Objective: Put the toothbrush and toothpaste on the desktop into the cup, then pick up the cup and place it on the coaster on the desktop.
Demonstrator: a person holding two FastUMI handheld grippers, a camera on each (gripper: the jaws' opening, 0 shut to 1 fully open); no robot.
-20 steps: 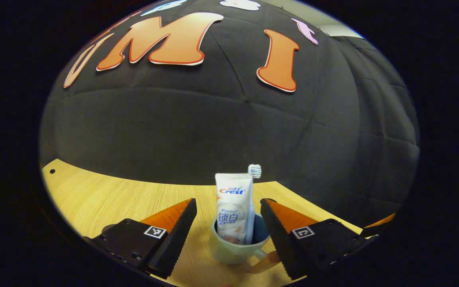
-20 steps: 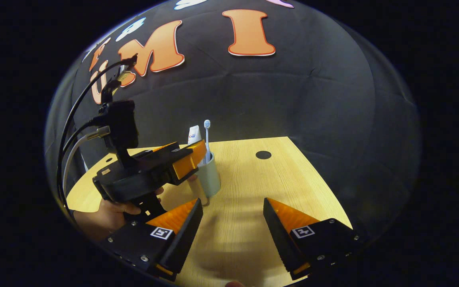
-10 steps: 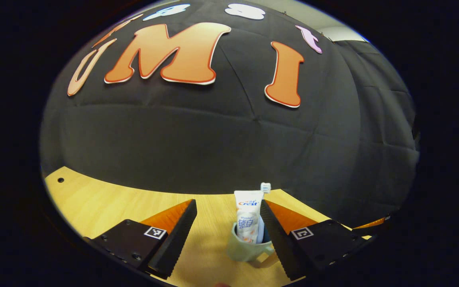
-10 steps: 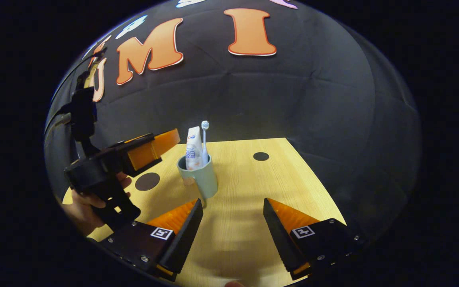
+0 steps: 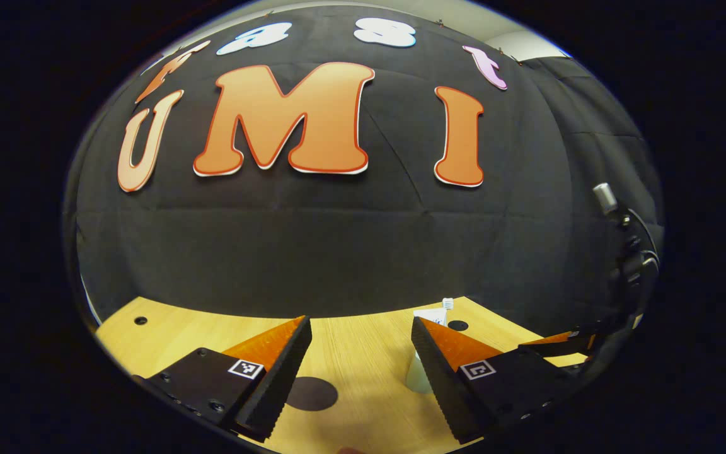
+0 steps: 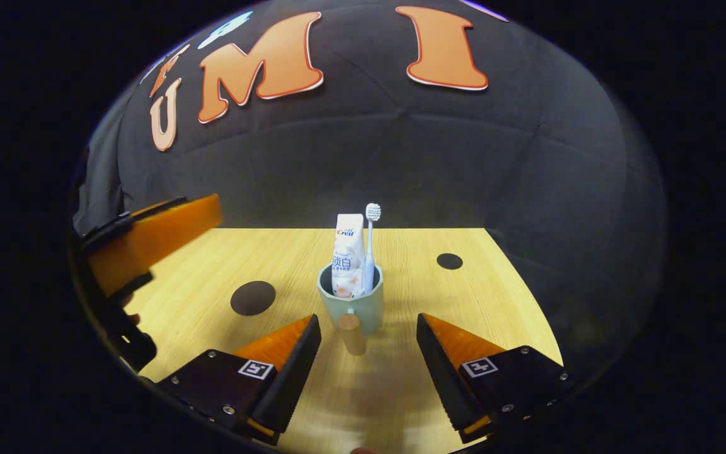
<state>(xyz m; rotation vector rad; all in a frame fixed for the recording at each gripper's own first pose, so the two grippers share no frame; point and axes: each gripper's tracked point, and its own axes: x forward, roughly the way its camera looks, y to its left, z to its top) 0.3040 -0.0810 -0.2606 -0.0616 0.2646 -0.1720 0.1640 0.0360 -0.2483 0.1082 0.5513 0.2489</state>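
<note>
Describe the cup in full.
The cup is a pale green mug, matte and ceramic-looking, with a wood-coloured handle pointing toward the right tongs. It stands upright on the wooden desktop, right of the dark round coaster, holding an upright toothpaste tube and toothbrush. Nothing grips it.

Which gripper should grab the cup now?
Probably the right hand-held gripper. It is open, and the pale green ceramic cup stands straight ahead of it, its wooden handle pointing between the fingers. The left hand-held gripper, also open, has the cup off behind its finger.
</note>
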